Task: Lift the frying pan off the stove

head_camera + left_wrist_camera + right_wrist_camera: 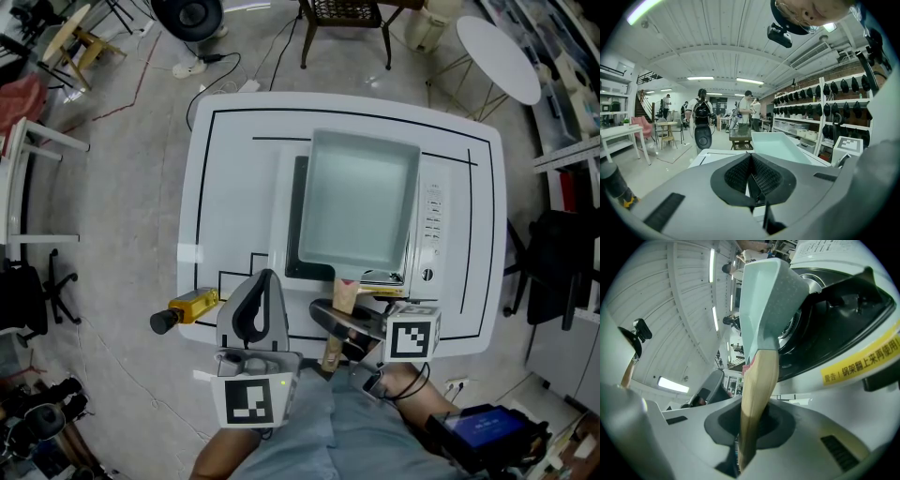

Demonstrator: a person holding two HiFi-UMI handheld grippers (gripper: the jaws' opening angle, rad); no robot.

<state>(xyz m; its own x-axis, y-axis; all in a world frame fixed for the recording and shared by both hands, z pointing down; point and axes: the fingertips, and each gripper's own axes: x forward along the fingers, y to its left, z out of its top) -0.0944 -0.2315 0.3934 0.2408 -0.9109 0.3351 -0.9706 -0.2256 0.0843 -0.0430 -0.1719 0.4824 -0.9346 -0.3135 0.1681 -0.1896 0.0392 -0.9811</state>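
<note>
Your right gripper (336, 323) was pinching the wooden handle (342, 298) of the frying pan (361, 202), with the pads pressed on either side of the wood near its free end. In the right gripper view the handle (757, 394) ran straight out from between the jaws up to the pale green pan (764, 301), which had the black top of the stove (843, 301) just beside it.

From the head view, the square pan lay over the stove (441, 225), its handle pointing back toward you. Whether its base was touching the burner supports could not be told. The stove sat in the middle of the white table (234, 159), with its control strip on the right.

Your left gripper (262, 286) hung over the near edge of the table, just left of the handle. Its jaws were pressed together with nothing between them (the left gripper view (751, 176) showed the ribbed pads meeting). A yellow tool with a black end (192, 307) lay at the table's near-left edge, apart from both grippers.
</note>
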